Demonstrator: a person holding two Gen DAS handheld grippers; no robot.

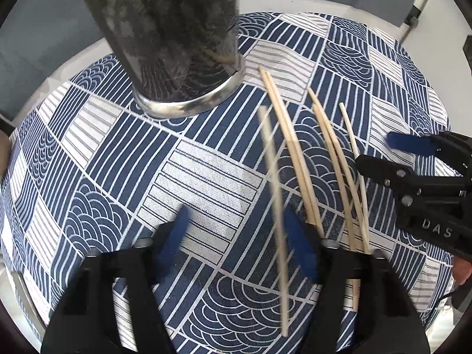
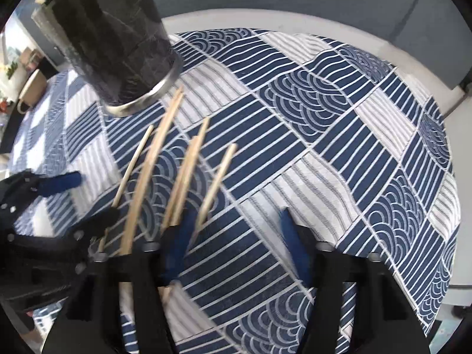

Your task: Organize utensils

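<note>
Several pale wooden chopsticks [image 1: 295, 147] lie side by side on the blue-and-white patterned cloth, in front of a dark cylindrical holder [image 1: 177, 44] with a metal base; the holder [image 2: 118, 44] stands at the upper left in the right wrist view. My left gripper [image 1: 236, 211] points down over the cloth, jaws apart. One blurred chopstick [image 1: 273, 177] runs between them, close to the right blue pad [image 1: 298, 244]. My right gripper [image 2: 237, 212] is also open, with a blurred chopstick [image 2: 218, 177] just inside its left pad [image 2: 177, 244]. The other chopsticks [image 2: 159, 153] lie left of it.
The two grippers work side by side: the right gripper [image 1: 374, 150] shows at the right edge of the left wrist view, the left gripper [image 2: 97, 196] at the left edge of the right. The cloth covers a white round table [image 2: 295, 20]. A mug [image 2: 29, 91] stands far left.
</note>
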